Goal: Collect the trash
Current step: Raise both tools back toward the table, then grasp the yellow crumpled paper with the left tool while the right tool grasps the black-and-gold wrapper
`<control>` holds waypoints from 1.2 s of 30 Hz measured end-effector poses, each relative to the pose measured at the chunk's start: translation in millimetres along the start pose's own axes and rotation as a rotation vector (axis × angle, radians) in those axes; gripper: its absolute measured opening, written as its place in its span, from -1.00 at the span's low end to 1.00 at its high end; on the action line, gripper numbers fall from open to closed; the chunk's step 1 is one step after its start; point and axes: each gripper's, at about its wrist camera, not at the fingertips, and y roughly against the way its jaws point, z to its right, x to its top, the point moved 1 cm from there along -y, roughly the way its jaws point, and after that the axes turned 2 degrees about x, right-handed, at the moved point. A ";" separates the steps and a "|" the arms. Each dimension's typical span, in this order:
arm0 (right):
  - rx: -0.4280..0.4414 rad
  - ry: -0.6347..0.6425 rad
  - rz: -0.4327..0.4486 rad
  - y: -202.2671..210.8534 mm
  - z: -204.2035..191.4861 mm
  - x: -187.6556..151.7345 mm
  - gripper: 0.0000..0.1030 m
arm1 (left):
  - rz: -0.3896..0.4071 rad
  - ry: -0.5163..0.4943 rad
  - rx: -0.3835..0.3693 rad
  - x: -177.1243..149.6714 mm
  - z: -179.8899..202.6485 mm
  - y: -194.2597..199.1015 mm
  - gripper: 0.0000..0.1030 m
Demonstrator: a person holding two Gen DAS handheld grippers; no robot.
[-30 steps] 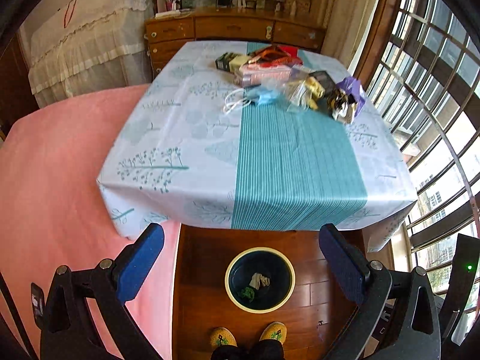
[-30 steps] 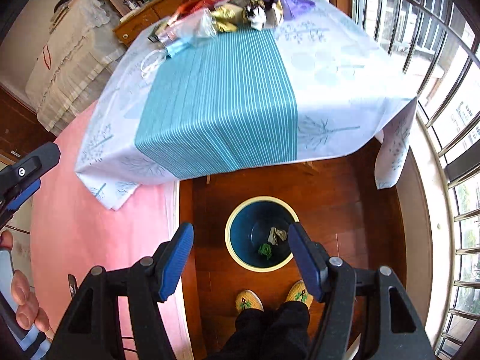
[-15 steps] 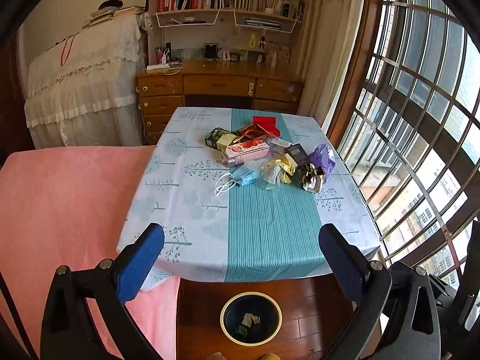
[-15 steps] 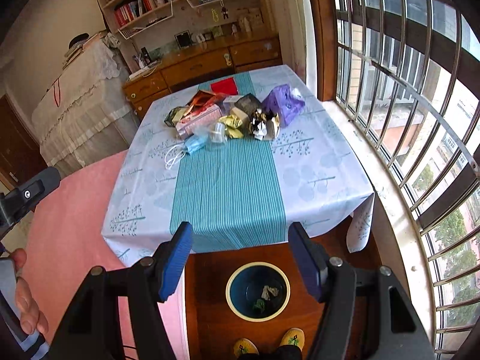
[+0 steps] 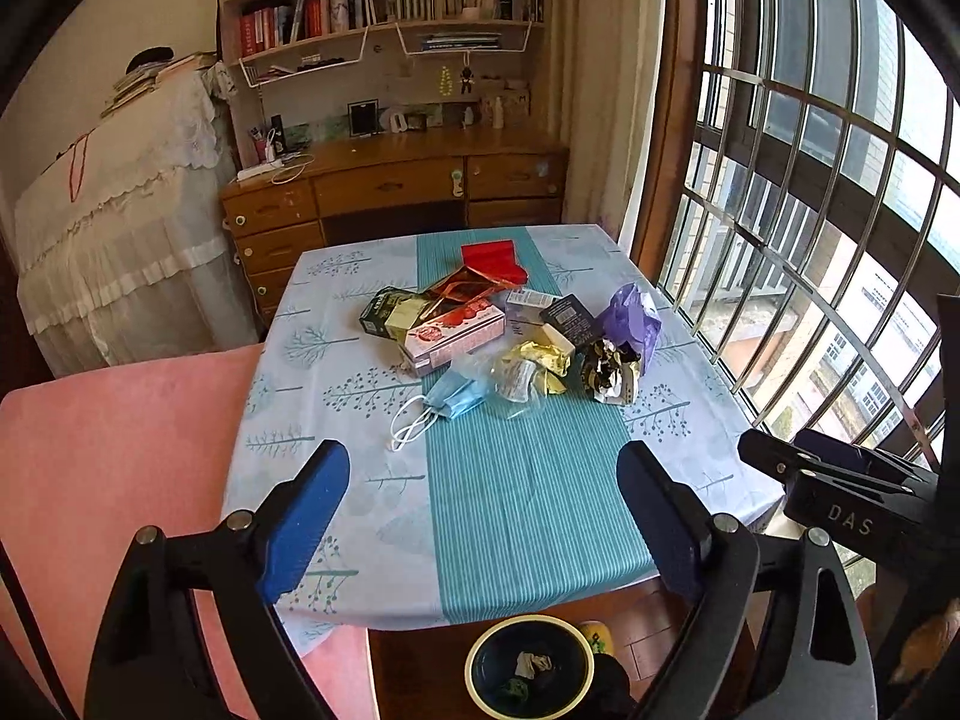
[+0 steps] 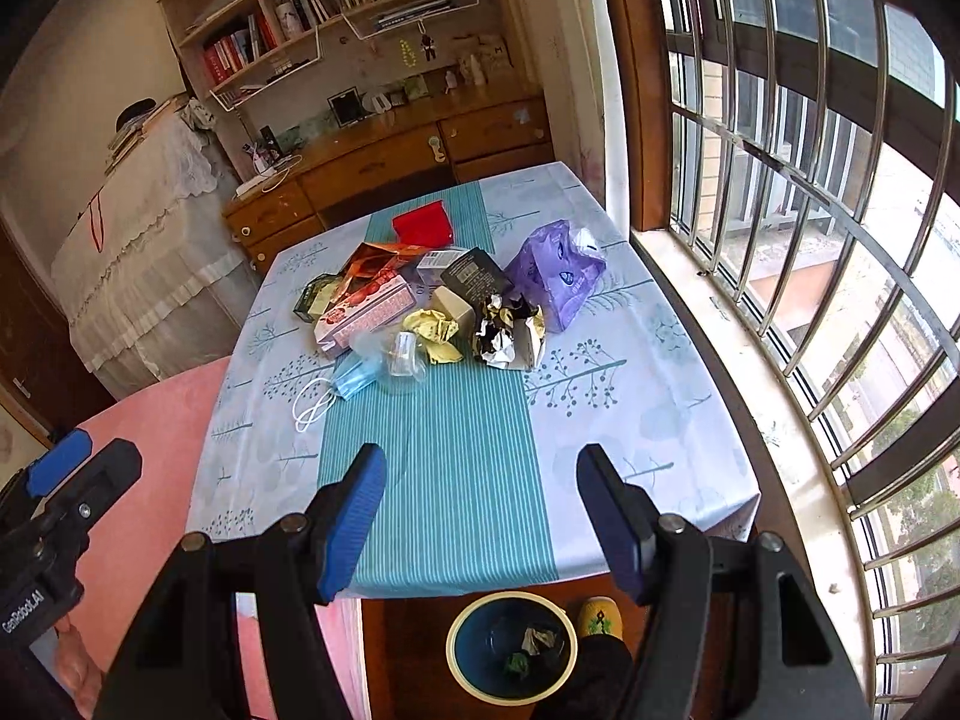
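Observation:
A heap of trash lies at the far half of the table (image 5: 528,498): a blue face mask (image 5: 447,399), a pink box (image 5: 453,336), a yellow wrapper (image 5: 540,360), a crumpled black-and-white wrapper (image 5: 609,378), a purple bag (image 5: 633,318) and a red packet (image 5: 489,255). The mask (image 6: 354,375) and purple bag (image 6: 558,273) also show in the right wrist view. A blue bin (image 5: 528,669) with a yellow rim stands on the floor below the near table edge, with scraps inside. My left gripper (image 5: 483,516) and right gripper (image 6: 480,513) are open and empty, above the near edge.
A pink cover (image 5: 114,456) lies left of the table. A barred window (image 5: 810,180) runs along the right. A wooden desk (image 5: 390,180) with shelves stands behind the table. A covered cabinet (image 5: 114,228) is at the far left. The bin also shows in the right wrist view (image 6: 510,648).
Both grippers have risen and tilted up from looking down at the bin to facing the table and the room. Both stay open and empty.

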 end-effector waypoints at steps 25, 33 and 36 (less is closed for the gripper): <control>0.141 0.016 -0.376 -262.5 61.1 90.5 0.44 | -0.504 0.095 -0.028 97.8 33.6 -330.3 0.06; 0.202 -0.003 -0.401 -266.8 62.1 91.9 0.44 | -0.629 0.065 -0.095 84.1 44.7 -376.4 0.06; 0.216 0.007 -0.404 -269.3 61.6 93.2 0.44 | -0.658 0.038 -0.117 79.0 51.1 -385.6 0.06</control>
